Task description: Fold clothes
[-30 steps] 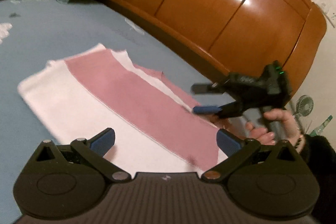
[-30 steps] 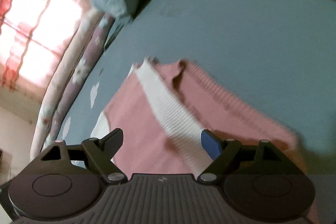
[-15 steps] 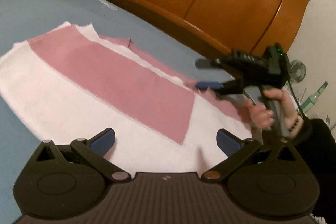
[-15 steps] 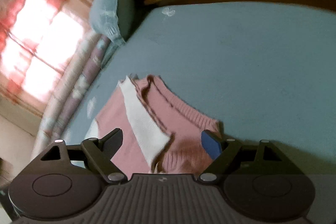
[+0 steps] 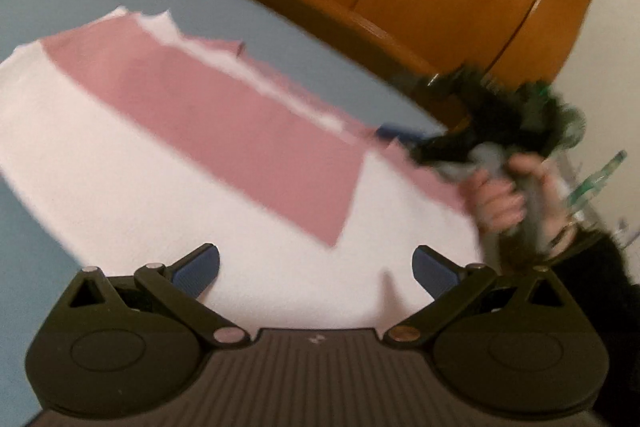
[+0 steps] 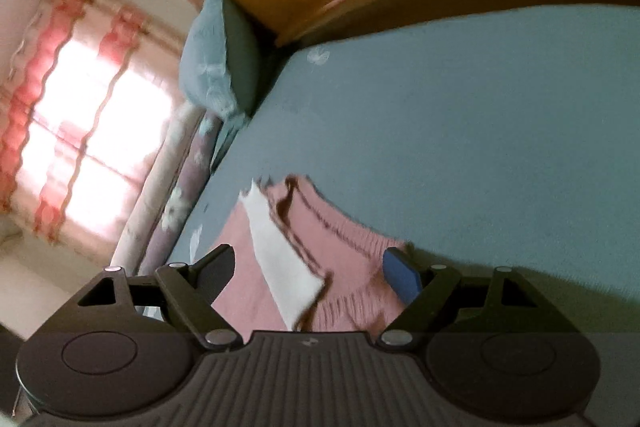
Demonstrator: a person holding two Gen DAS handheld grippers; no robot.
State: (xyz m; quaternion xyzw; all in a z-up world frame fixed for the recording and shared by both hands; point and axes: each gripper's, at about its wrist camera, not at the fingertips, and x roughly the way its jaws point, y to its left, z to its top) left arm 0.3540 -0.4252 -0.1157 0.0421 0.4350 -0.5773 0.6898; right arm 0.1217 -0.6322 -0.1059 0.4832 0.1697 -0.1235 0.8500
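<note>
So far your pink and white garment [image 5: 168, 163] lies flat on the blue bed [image 6: 460, 131], sides seemingly folded in, crosswise folds likely left. Your left gripper [image 5: 316, 263] hangs released over its near edge; your right gripper [image 6: 308, 267] gapes around the ribbed hem, gripping nothing.

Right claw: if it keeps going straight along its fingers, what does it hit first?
Most likely the pink-and-white sweater, which lies between and just ahead of the open right claw. Beyond it there is only the blue bedsheet. Depth is hard to judge.
</note>
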